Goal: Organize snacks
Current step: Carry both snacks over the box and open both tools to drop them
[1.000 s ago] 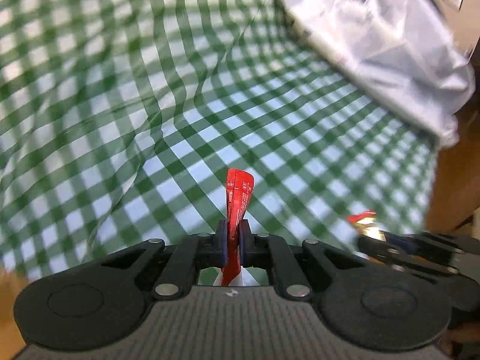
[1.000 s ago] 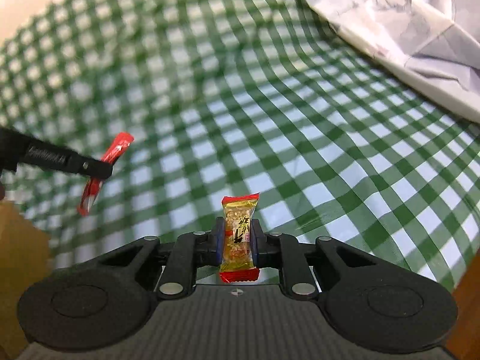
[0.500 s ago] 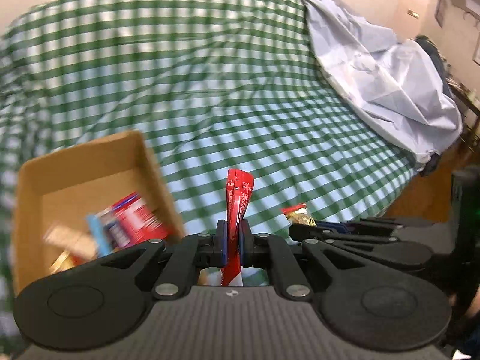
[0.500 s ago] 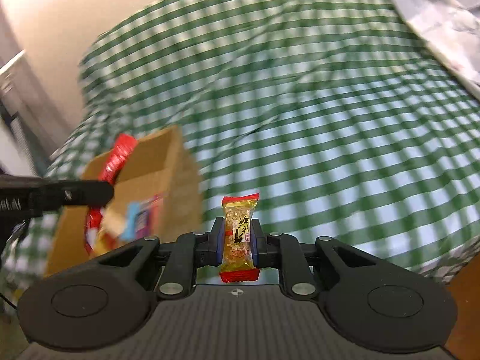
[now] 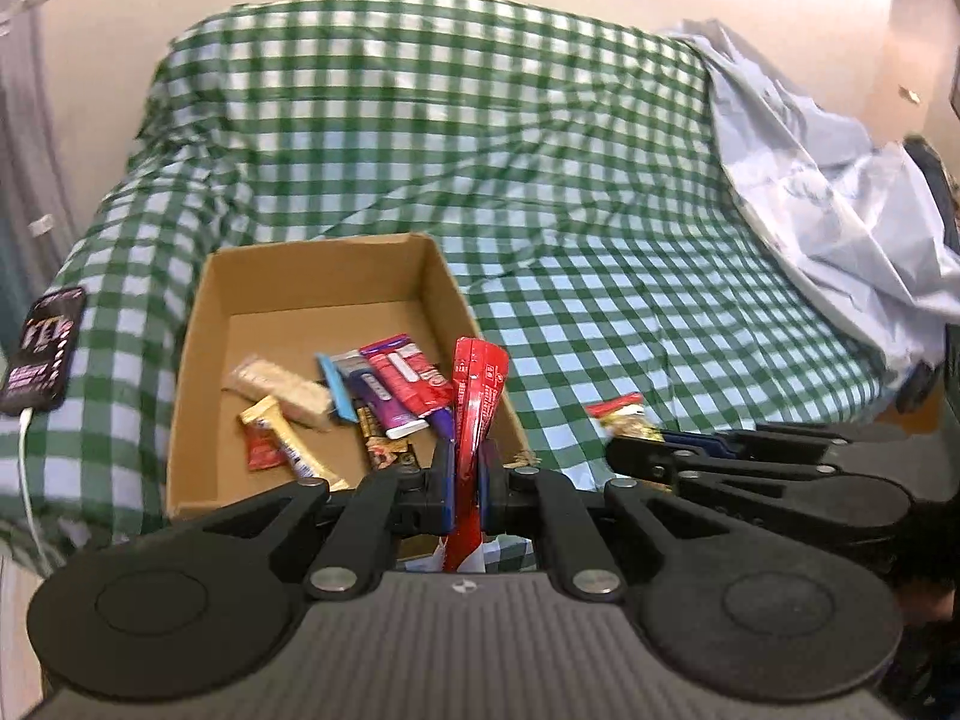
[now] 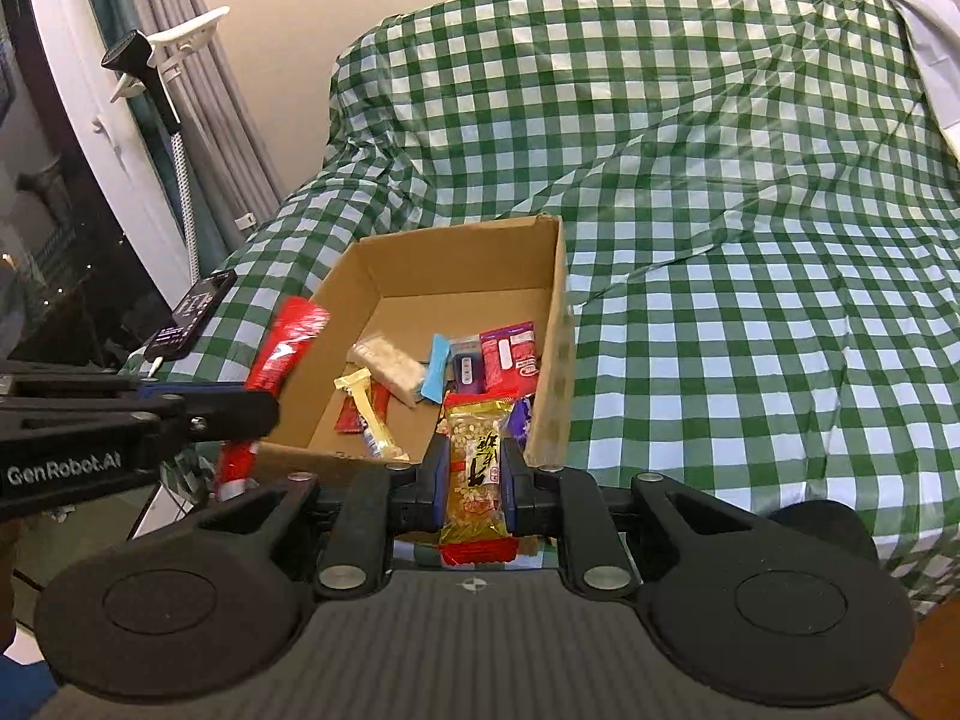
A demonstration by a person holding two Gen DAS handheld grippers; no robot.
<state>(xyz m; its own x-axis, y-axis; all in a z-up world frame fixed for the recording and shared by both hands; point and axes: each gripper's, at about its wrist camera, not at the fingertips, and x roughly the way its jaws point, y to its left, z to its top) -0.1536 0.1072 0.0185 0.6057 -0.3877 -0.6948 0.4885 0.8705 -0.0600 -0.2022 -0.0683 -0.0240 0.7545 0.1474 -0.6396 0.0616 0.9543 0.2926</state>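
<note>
An open cardboard box [image 5: 312,276] sits on the green checked cloth and holds several snack packets [image 5: 384,384]; it also shows in the right wrist view [image 6: 456,252]. My left gripper [image 5: 465,480] is shut on a long red snack stick [image 5: 477,396], held upright at the box's near right corner. My right gripper [image 6: 477,480] is shut on a yellow peanut candy bar [image 6: 477,468], held at the box's near right edge. In the right wrist view the left gripper [image 6: 240,414] with the red stick [image 6: 282,348] is left of the box.
A phone [image 5: 42,348] on a white cable lies on the cloth left of the box. A crumpled white sheet [image 5: 828,192] covers the right side. The checked cloth [image 6: 750,240] spreads behind and right of the box. Curtains and a lamp stand [image 6: 156,78] are at the far left.
Both grippers have swung left from open cloth towards the box, which has come into full view. Each still holds its snack.
</note>
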